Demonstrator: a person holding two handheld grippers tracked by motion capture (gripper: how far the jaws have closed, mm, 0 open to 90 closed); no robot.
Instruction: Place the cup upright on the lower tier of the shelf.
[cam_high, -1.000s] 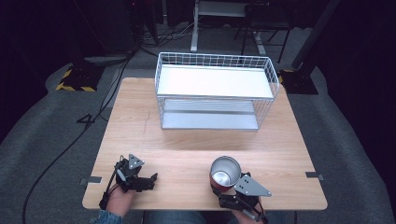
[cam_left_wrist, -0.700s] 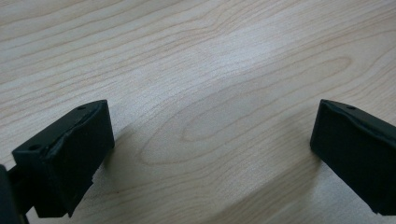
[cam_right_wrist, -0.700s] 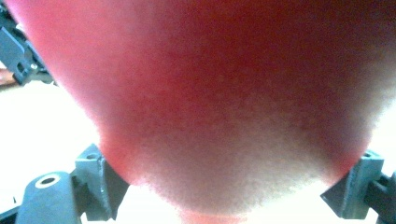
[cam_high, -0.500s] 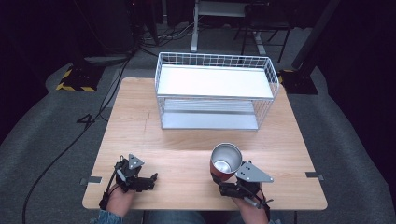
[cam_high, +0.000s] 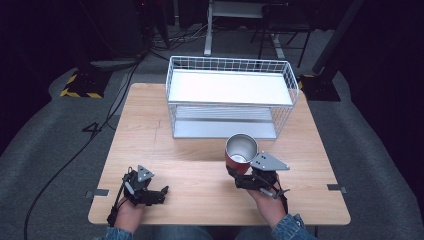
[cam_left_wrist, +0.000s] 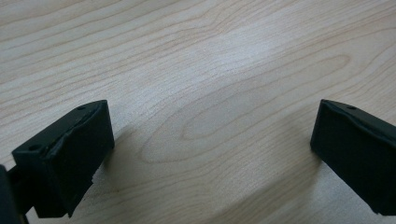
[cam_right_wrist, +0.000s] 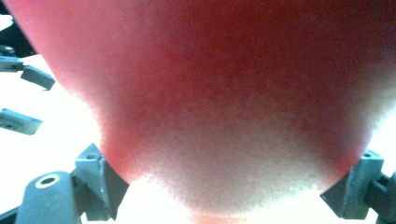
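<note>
A red cup (cam_high: 241, 150) with a shiny steel inside is held a little above the wooden table (cam_high: 190, 165), tilted slightly, in front of the rack's right half. My right gripper (cam_high: 240, 173) is shut on the cup's lower body. In the right gripper view the red cup (cam_right_wrist: 224, 93) looms blurred and very close, and my right gripper (cam_right_wrist: 224, 186) clamps it with a finger (cam_right_wrist: 100, 179) on either side. My left gripper (cam_high: 161, 195) rests low at the table's front left. In its own view my left gripper (cam_left_wrist: 210, 154) stands wide open over bare wood.
A white two-tier wire rack (cam_high: 230, 87) stands at the back middle of the table, its lower shelf open toward me. Dark floor, cables and stands surround the table. Bare wood lies between the two grippers.
My right gripper has carried the red cup up and away from me, toward the rack's front. The left gripper has stayed in place.
</note>
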